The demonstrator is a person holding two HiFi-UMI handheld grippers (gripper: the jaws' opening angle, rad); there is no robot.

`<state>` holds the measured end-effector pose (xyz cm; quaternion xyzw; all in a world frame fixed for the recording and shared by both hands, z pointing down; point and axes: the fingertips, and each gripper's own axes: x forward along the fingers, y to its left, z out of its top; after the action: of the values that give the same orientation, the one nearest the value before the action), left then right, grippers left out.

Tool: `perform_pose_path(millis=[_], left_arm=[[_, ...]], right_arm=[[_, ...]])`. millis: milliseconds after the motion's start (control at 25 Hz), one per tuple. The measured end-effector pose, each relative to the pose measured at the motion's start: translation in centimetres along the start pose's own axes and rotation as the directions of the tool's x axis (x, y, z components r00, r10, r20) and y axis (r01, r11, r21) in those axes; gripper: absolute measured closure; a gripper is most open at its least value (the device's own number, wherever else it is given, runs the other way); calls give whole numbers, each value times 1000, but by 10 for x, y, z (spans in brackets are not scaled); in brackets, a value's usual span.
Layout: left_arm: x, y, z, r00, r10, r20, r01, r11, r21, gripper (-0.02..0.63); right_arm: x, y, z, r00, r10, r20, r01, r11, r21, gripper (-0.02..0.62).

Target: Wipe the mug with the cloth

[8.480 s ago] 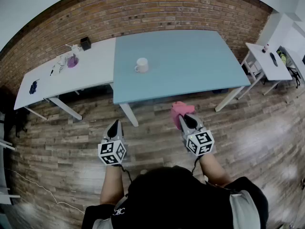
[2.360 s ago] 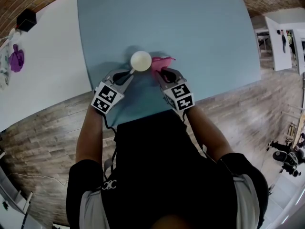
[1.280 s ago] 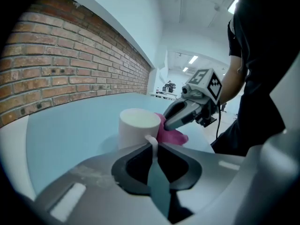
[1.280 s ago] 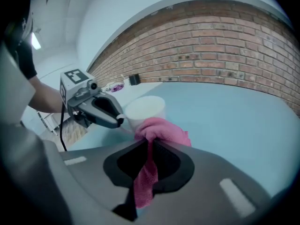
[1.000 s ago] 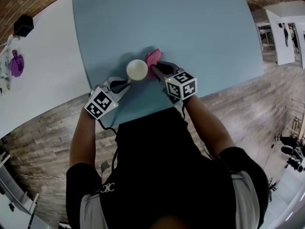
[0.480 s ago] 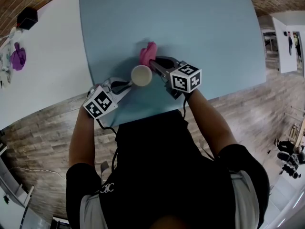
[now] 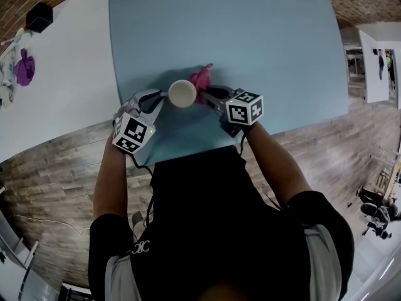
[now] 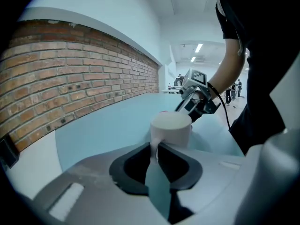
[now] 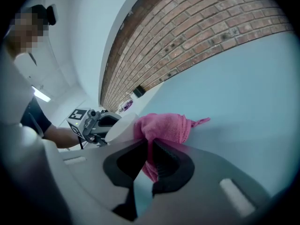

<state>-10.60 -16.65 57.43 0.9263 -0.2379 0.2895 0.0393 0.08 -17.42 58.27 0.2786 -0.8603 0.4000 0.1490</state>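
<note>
Jaws of my left gripper [image 8: 156,150] pinch the white mug [image 8: 171,129] by its handle, just opening a tiny bit, jaws of my right gripper [image 9: 149,149] hold the pink cloth [image 9: 161,127] tight, cloth touching the mug's side, over the blue worktop [image 7: 250,36]

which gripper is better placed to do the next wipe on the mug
Right. The right gripper is clamped on the pink cloth, which lies against the mug. The left gripper has the mug's handle between its jaws, which just opened slightly, so it steadies.
</note>
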Motion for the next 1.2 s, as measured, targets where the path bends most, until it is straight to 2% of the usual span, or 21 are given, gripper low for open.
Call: perform_pose_path(millis=[120,280,480,600,760,880,1040,1200], left_arm=[[1,4,1,999,39,5,-39,999,24,554],[0,4,-5,999,51,-1,-50,993,104,560],[-1,-2,-5,999,35,-3,-34,982,185,561],[-1,-5,-3,999,33,-10,-30,974,226,561],[0,-8,0,1000,19,-13,-15,967,255,561],[2,-10,3,1000,-2,-15,6,959,282,561],[7,-13,8,1000,-19,-15,23,949,313,561],[11,-14,11,1000,-18,-13,21,943,331,561]], right_arm=[[-1,8,-7,999,28,-44,-30,999,-39,551],[-4,14,-16,994,48,-103,-58,993,-100,551],[0,-7,3,998,-30,-48,26,997,-78,551],[7,-11,24,999,-18,-38,15,996,-90,551],[19,5,53,995,83,-55,-90,986,-143,551],[27,26,74,979,188,-84,-201,961,-192,551],[37,47,80,933,311,-184,-345,918,-198,551],[54,35,62,887,351,-300,-396,913,-101,551]])
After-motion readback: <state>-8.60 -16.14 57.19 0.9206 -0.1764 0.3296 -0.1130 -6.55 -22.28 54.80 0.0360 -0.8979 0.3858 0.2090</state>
